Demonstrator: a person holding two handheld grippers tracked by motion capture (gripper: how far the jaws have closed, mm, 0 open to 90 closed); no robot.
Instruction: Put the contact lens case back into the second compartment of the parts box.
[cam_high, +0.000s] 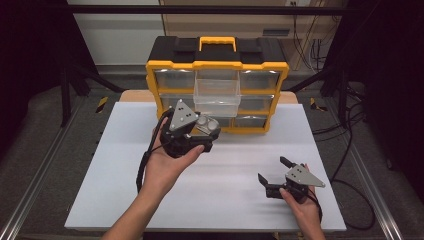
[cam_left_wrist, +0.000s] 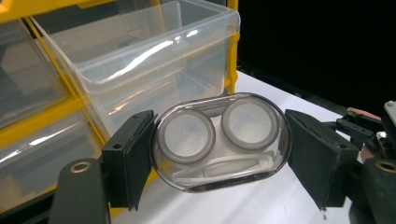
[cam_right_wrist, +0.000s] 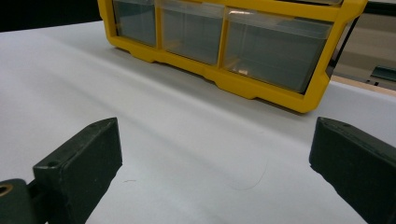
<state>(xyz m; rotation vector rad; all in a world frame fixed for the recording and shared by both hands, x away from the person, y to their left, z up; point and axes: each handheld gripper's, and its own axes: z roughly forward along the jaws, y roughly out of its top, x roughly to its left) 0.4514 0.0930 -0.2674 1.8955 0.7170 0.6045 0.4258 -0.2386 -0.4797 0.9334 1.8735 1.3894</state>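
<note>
A clear oval contact lens case (cam_left_wrist: 219, 140) with two round grey cups and a white applicator inside is pinched between the two jaws of my left gripper (cam_left_wrist: 219, 154). In the high view the left gripper (cam_high: 202, 131) holds the case (cam_high: 207, 124) above the table, just in front of the yellow-and-black drawer organizer (cam_high: 217, 65). One clear drawer (cam_high: 217, 96) in the middle column is pulled out toward me and looks empty. My right gripper (cam_high: 272, 170) rests low on the white table (cam_high: 125, 165) at the right, jaws wide apart with nothing between them.
The organizer (cam_right_wrist: 261, 88) stands at the table's far edge with its other clear drawers pushed in. Black cables trail from both grippers and across the floor at the right. A dark metal frame surrounds the table.
</note>
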